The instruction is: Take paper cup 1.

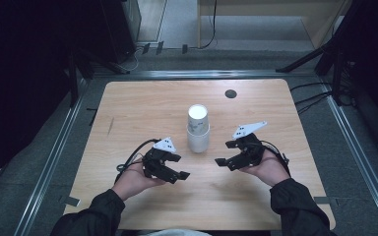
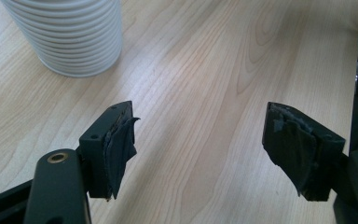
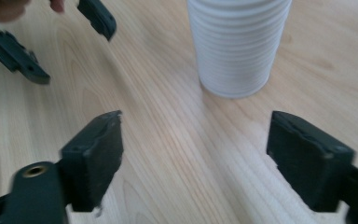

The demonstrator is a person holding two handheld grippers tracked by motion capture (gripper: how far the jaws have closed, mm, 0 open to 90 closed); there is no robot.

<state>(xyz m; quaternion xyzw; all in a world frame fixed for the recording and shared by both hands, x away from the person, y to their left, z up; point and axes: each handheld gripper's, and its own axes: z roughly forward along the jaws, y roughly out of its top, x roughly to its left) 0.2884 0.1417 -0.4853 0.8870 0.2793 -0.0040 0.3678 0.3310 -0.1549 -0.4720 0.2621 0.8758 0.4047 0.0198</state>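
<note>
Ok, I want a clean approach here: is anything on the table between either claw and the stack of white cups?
Nothing visible. Bare wood lies between the left claw and the cup stack, and between the right claw and the stack. Both claws are open, flanking it.

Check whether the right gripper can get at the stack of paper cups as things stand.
Probably yes: the right gripper is open beside the stack of paper cups, with bare table between them and the left gripper on the stack's other side.
</note>
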